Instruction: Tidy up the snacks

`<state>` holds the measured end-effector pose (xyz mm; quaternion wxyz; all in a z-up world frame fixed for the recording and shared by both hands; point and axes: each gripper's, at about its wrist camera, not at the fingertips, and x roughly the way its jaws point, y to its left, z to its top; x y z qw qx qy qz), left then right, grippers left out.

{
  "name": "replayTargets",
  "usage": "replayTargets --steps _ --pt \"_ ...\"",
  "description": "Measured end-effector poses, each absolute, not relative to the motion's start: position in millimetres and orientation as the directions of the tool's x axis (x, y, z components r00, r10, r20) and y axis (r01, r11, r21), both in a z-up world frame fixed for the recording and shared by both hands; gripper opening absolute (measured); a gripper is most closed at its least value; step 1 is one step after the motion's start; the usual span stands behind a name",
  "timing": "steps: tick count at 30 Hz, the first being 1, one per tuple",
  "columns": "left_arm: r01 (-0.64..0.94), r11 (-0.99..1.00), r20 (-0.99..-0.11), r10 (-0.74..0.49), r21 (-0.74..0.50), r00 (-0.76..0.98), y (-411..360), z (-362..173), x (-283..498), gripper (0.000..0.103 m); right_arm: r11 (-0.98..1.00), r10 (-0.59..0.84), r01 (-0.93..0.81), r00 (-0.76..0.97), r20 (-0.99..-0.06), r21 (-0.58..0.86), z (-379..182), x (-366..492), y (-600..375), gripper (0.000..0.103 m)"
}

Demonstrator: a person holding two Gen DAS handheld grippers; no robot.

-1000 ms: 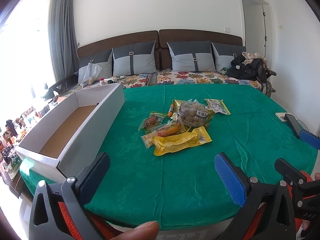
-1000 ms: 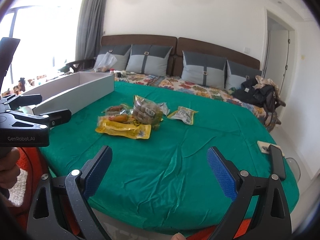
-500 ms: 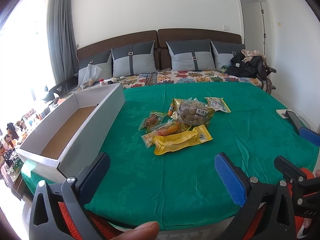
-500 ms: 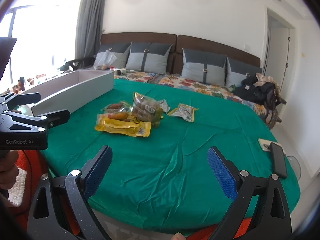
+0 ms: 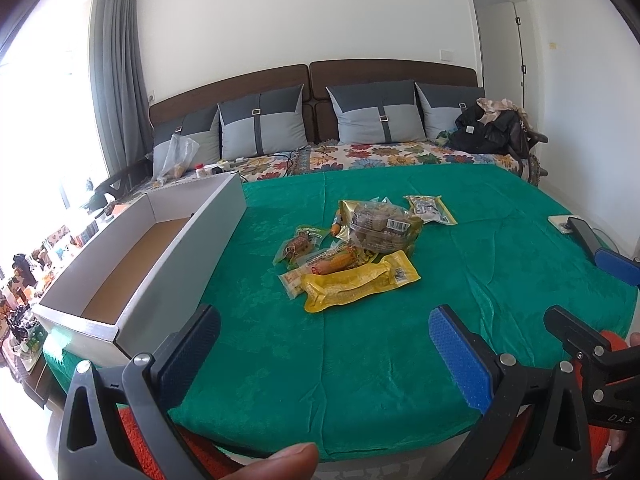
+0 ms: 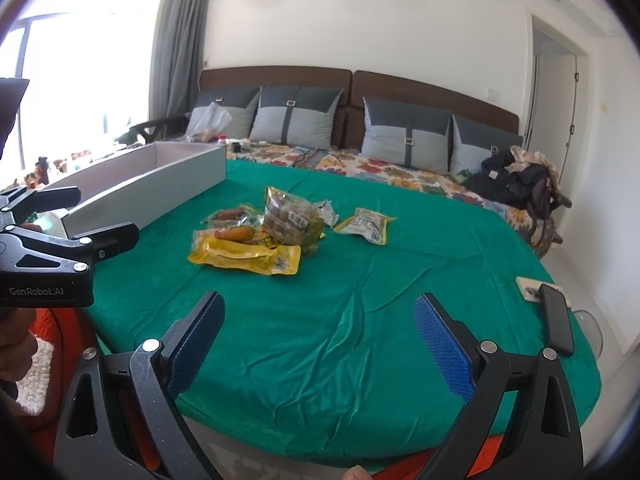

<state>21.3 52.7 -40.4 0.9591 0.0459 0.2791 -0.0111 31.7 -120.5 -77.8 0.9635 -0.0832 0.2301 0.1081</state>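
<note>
Both claws, left (image 5: 324, 344) and right (image 6: 318, 328), hang apart and empty, the crinkly yellow plastic snack packet (image 5: 358, 282) lying crosswise just beyond, nearest the left one.

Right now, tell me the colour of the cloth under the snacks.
Green cloth, clearest in the left wrist view.

Green-covered table (image 5: 360, 380) I'm working over

I'm seeing an open white box (image 5: 132, 264) lying along its left edge, a heap of snack packets (image 5: 356, 256) sitting mid-cloth, and what is probably a phone (image 6: 554, 324) resting at the right rim.
</note>
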Motion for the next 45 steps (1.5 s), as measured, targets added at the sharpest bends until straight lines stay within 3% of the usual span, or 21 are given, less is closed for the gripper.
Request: replayTargets --steps 45 --pt "0.045 0.995 -0.531 0.007 0.086 0.847 53.4 -41.6 18.7 0.103 0.964 0.169 -0.244 0.871 -0.462 -0.108 -78.9 31.4 -121.1 0.097"
